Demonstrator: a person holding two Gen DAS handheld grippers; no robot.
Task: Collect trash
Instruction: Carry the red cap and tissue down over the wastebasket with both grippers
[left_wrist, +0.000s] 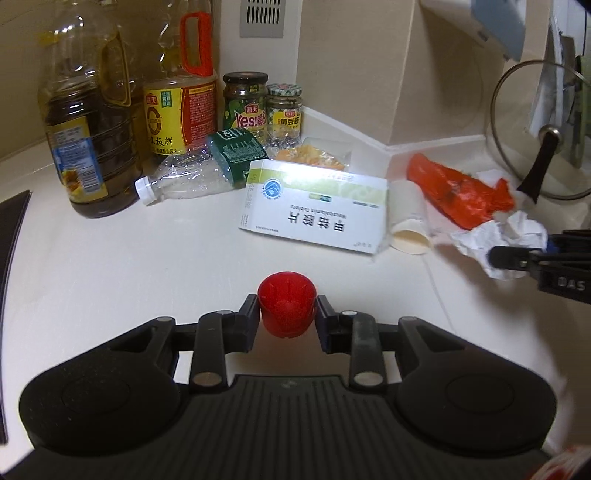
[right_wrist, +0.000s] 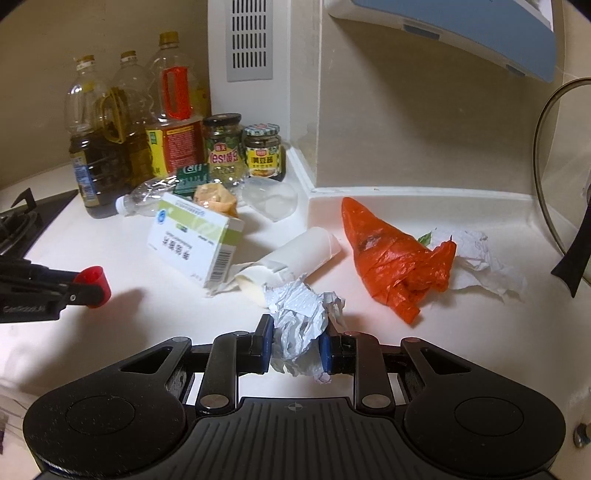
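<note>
The left gripper (left_wrist: 287, 314) pinches a red cap (left_wrist: 287, 309) between its fingers (left_wrist: 248, 317) above the white desk (left_wrist: 129, 266); beyond lie a medicine box (left_wrist: 314, 210) and a crushed bottle (left_wrist: 192, 173). At right, the right gripper (left_wrist: 495, 258) clutches crumpled paper (left_wrist: 502, 236).

Box (right_wrist: 192, 243) on counter (right_wrist: 147, 332), bottles (right_wrist: 110, 147) behind it, paper cup (right_wrist: 295, 254) right, bag (right_wrist: 391, 258) further right

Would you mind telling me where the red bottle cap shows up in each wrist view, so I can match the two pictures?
Left wrist view: the red bottle cap sits low and centre, clamped in the left gripper.
Right wrist view: the cap is at the left edge, at the tip of that gripper reaching in from the side.
Shared landmark: the white and green medicine box lying on the counter.
</note>
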